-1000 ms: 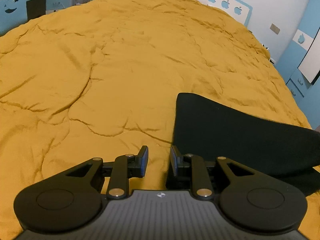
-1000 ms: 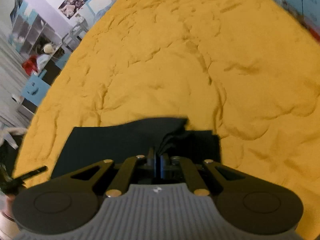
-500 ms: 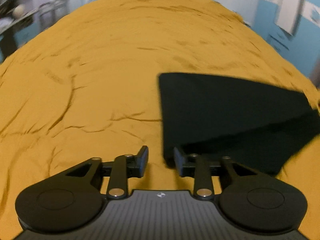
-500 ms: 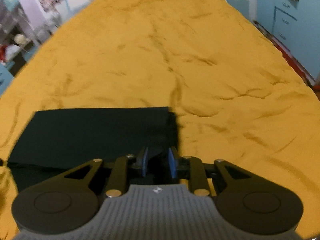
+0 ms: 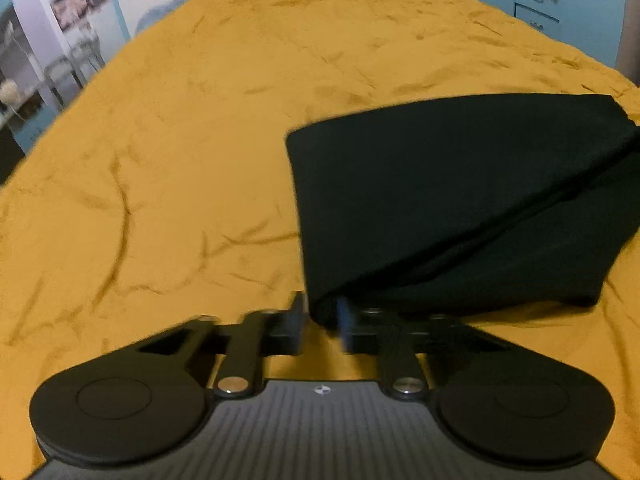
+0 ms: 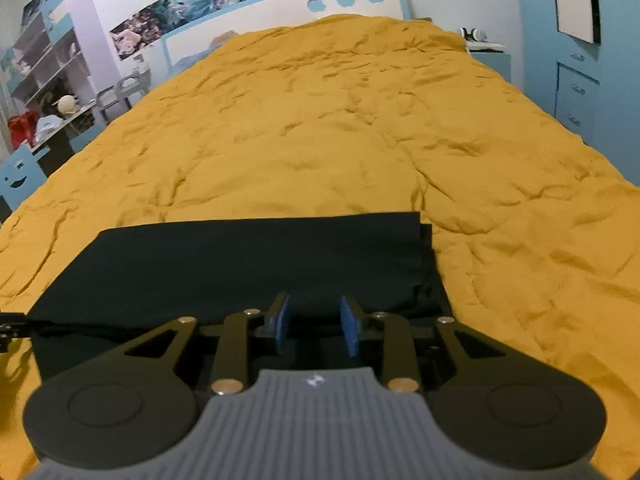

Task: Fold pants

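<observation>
The black pants [image 5: 452, 200] lie folded on the mustard-yellow bedspread [image 5: 180, 160]. In the left wrist view the top layer slants over the bottom one. My left gripper [image 5: 320, 320] is open, its jaws on either side of the near left corner of the pants; whether they touch the cloth is unclear. In the right wrist view the pants [image 6: 240, 264] lie flat as a wide rectangle. My right gripper [image 6: 314, 324] is open just above their near edge and holds nothing.
The yellow bedspread [image 6: 360, 120] stretches far ahead to a white and blue headboard [image 6: 280, 20]. Blue drawers [image 6: 576, 92] stand on the right. Shelves and a cluttered desk [image 6: 48, 112] stand on the left.
My right gripper let go of the bunched pants corner and opened; the cloth now lies flat. My left gripper swung round so the pants sit further right and its jaws straddle their corner.
</observation>
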Demonstrator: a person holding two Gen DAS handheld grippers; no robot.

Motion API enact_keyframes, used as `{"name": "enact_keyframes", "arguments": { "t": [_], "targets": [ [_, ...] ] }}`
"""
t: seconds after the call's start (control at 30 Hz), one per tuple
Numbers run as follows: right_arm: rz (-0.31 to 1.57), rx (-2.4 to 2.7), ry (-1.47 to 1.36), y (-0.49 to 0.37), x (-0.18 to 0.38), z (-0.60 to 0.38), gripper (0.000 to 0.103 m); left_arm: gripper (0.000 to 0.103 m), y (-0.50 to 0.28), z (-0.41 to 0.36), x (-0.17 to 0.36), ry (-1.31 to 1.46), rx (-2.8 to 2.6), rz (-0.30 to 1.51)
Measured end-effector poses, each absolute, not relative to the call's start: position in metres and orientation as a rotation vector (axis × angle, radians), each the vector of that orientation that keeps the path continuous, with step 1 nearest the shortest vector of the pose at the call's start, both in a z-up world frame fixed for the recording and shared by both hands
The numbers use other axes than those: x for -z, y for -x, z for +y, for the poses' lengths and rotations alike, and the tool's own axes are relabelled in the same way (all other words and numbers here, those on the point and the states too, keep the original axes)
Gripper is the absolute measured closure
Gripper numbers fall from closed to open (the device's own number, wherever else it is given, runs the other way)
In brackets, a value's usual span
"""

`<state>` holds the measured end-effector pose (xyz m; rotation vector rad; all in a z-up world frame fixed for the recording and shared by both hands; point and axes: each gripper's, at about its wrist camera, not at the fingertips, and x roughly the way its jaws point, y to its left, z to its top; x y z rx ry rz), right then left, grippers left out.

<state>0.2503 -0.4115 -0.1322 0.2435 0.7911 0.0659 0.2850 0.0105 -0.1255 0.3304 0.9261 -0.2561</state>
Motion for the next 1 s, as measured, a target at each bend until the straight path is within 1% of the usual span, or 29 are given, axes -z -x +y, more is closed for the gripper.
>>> {"name": "enact_keyframes", "arguments": {
  "t": [0.1, 0.27, 0.33, 0.43, 0.5, 0.57, 0.63, 0.67, 0.73, 0.87, 0.9, 0.93, 0.97, 1.0],
  "targets": [
    [0.817, -0.073, -0.244, -0.248, 0.147, -0.410, 0.079, 0.095, -0.291, 0.013, 0.133, -0.305, 0.223, 0.985],
    [0.801, -0.085, -0.159, -0.242, 0.157, -0.400, 0.079, 0.096, -0.291, 0.019, 0.133, -0.280, 0.178, 1.035],
    [0.797, -0.086, -0.141, -0.239, 0.157, -0.398, 0.079, 0.099, -0.287, 0.024, 0.130, -0.293, 0.130, 1.044],
    [0.803, -0.076, -0.107, -0.234, 0.150, -0.395, 0.079, 0.097, -0.280, 0.038, 0.117, -0.208, 0.120, 1.038],
    [0.779, -0.064, -0.100, -0.226, 0.139, -0.392, 0.078, 0.094, -0.277, 0.045, 0.105, -0.136, 0.125, 0.999],
    [0.741, -0.073, -0.111, -0.218, 0.129, -0.390, 0.077, 0.087, -0.278, 0.049, 0.095, -0.061, 0.136, 0.960],
    [0.716, -0.088, -0.114, -0.214, 0.123, -0.387, 0.077, 0.077, -0.281, 0.050, 0.088, 0.012, 0.143, 0.928],
    [0.712, -0.094, -0.112, -0.214, 0.121, -0.385, 0.076, 0.075, -0.283, 0.050, 0.085, 0.040, 0.146, 0.913],
    [0.705, -0.103, -0.110, -0.214, 0.117, -0.381, 0.069, 0.065, -0.290, 0.046, 0.082, 0.079, 0.151, 0.901],
    [0.693, -0.110, -0.120, -0.214, 0.113, -0.377, 0.067, 0.059, -0.304, 0.043, 0.085, 0.166, 0.145, 0.905],
    [0.694, -0.111, -0.124, -0.214, 0.113, -0.377, 0.067, 0.055, -0.307, 0.045, 0.087, 0.195, 0.144, 0.905],
    [0.695, -0.112, -0.122, -0.216, 0.114, -0.376, 0.067, 0.052, -0.310, 0.048, 0.090, 0.232, 0.142, 0.905],
    [0.701, -0.114, -0.117, -0.218, 0.115, -0.374, 0.068, 0.051, -0.315, 0.051, 0.093, 0.275, 0.142, 0.905],
    [0.705, -0.116, -0.112, -0.220, 0.116, -0.372, 0.070, 0.048, -0.320, 0.054, 0.098, 0.322, 0.142, 0.904]
  ]
}}
